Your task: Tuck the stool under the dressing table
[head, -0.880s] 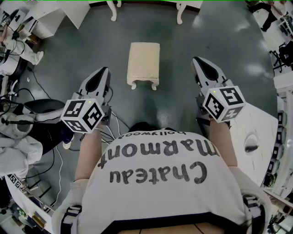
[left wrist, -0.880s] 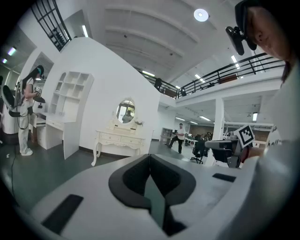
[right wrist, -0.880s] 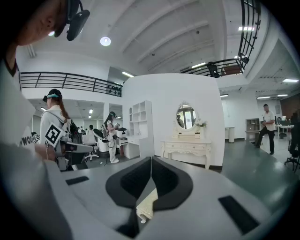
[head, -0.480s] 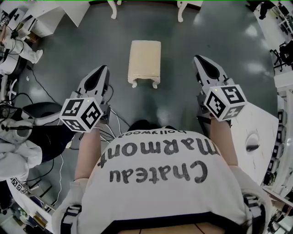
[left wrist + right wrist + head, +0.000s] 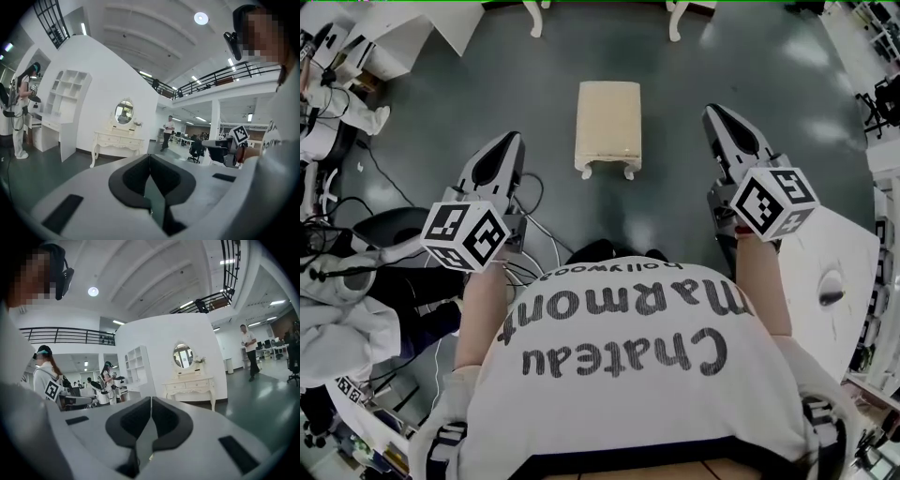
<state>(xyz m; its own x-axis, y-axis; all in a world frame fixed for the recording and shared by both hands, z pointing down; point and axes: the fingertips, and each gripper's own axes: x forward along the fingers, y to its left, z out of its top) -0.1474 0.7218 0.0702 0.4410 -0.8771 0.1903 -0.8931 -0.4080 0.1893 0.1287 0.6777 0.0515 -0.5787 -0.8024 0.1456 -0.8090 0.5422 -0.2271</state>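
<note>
Stool (image 5: 608,127) stood mid-frame, untouched; left tongs (image 5: 508,142) and right tongs (image 5: 719,114) were shut, empty; an even push toward the dressing table (image 5: 190,385) was advisable.

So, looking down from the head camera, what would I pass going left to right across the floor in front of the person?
Left claw → stool → right claw.

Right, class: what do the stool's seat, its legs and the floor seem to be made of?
Seat: cream upholstery, probably fabric, matte with no shine. Legs: likely white-painted wood, curved. Floor: hard, dark, glossy; it mirrors ceiling lights.
</note>
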